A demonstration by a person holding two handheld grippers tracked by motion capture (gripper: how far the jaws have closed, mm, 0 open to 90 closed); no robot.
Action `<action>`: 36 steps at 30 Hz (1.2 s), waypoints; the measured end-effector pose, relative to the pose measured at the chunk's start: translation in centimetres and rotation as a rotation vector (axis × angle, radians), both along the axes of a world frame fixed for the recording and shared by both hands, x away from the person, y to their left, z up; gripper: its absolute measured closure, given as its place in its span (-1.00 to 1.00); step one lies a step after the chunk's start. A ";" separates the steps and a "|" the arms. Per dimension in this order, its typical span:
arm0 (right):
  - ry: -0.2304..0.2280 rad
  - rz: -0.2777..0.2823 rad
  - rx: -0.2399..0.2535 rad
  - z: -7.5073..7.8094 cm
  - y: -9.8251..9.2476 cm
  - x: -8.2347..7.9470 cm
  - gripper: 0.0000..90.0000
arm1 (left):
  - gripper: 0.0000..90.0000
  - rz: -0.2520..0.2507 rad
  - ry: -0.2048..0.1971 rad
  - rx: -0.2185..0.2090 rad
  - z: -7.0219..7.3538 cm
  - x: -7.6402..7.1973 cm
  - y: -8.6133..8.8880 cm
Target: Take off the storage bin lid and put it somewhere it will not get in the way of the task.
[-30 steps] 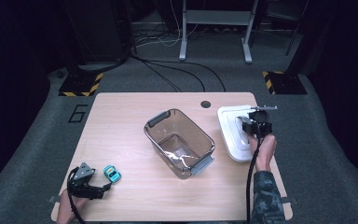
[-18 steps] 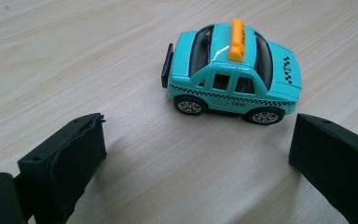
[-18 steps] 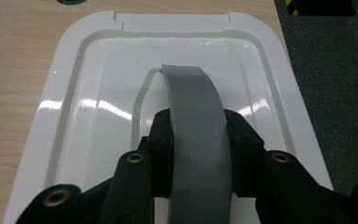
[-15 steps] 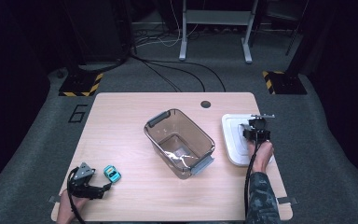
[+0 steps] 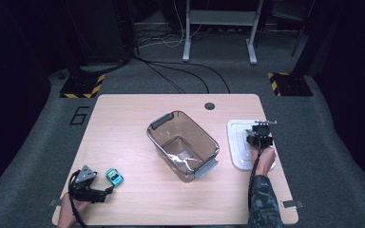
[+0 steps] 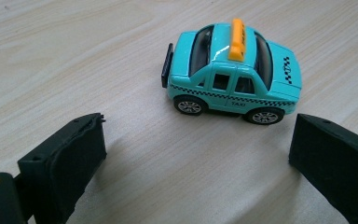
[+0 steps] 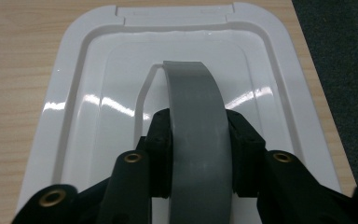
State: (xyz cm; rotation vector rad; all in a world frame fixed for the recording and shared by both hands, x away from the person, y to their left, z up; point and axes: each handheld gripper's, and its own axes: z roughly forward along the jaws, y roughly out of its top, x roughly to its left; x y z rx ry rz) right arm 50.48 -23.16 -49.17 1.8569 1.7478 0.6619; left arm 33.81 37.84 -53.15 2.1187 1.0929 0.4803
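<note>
While the right claw (image 7: 199,154) is clamping the grey handle (image 7: 196,121) of the white lid (image 5: 237,142) lying at the bench's (image 5: 138,118) right edge, its jaws just easing, the left claw (image 6: 191,154) is gaping before the teal taxi (image 6: 233,74).

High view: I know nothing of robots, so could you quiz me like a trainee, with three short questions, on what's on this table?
1. True or false: the turquoise toy taxi with an orange roof sign lies inside the clear brownish plastic bin.
2. Which part of the white plastic lid sits between the right tongs?
3. The left tongs are: A) open, B) shut on the taxi.
Key: 1 false, it stands on the wooden table; 2 its grey arched handle, the jaws having just been opening slightly; 3 A.
</note>
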 end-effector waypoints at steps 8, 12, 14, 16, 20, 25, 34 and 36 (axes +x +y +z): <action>-0.041 0.059 0.002 1.3 -0.2 -1.8 -0.56 | -0.93 0.003 0.000 -0.001 0.0 0.0 0.0; -0.061 0.108 0.021 2.1 -0.4 -3.5 -0.80 | -0.93 0.003 0.000 0.000 0.0 0.0 0.0; -0.073 0.136 0.032 2.3 -0.5 -4.3 -0.88 | -0.93 0.003 0.003 0.000 0.0 0.0 0.0; -0.082 0.163 0.035 2.4 -0.5 -5.1 -0.95 | -0.93 0.002 0.000 -0.002 0.0 0.0 0.0; -0.105 0.198 0.063 2.8 0.1 -6.7 -1.00 | -0.93 0.003 0.002 -0.001 0.0 0.0 0.0; -0.138 0.253 0.079 2.9 1.1 -9.0 -1.00 | -0.93 0.003 0.002 -0.001 0.0 0.0 0.0; -0.154 0.314 0.086 2.0 2.9 -13.0 -1.00 | -0.93 0.003 0.003 -0.001 0.0 0.0 0.0; -0.154 0.312 0.088 1.6 3.0 -13.8 -1.00 | -0.93 0.002 0.000 -0.001 0.0 0.0 0.0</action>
